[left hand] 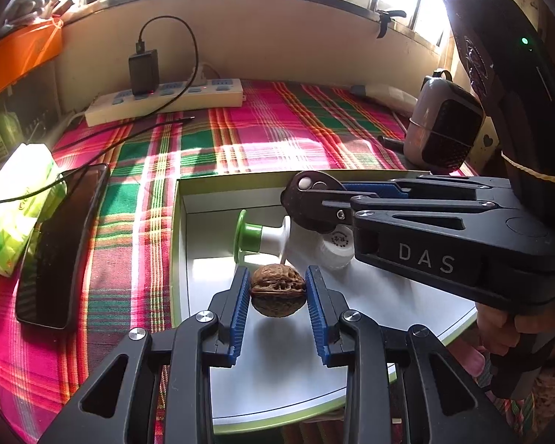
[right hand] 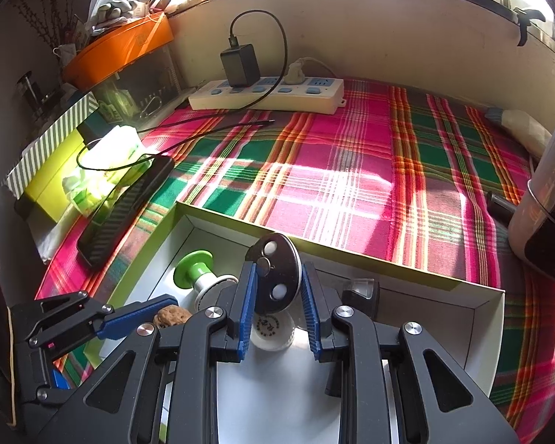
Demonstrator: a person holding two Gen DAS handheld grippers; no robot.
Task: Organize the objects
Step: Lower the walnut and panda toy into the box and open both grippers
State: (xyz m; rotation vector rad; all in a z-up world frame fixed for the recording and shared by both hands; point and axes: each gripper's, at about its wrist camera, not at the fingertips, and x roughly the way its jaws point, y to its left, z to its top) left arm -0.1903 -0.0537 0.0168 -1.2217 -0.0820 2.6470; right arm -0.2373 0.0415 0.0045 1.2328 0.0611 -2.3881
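Holding a walnut [left hand: 277, 290] between its pads above the box [left hand: 181, 244], the left hand-held gripper [left hand: 277, 296] risked collision with the right hand-held gripper [right hand: 277, 307], clamped on a black disc [right hand: 275, 273] just ahead.

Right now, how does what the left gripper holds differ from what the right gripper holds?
The left gripper holds a walnut: brown, wrinkled and rounded. The right gripper holds a black disc: smooth, flat, with two white round spots.
The walnut is gripped across its sides, its seam level; the disc stands on edge between the fingers.
The walnut fills its gap; the disc rises above the fingertips.
Both are held clear above the white tray.
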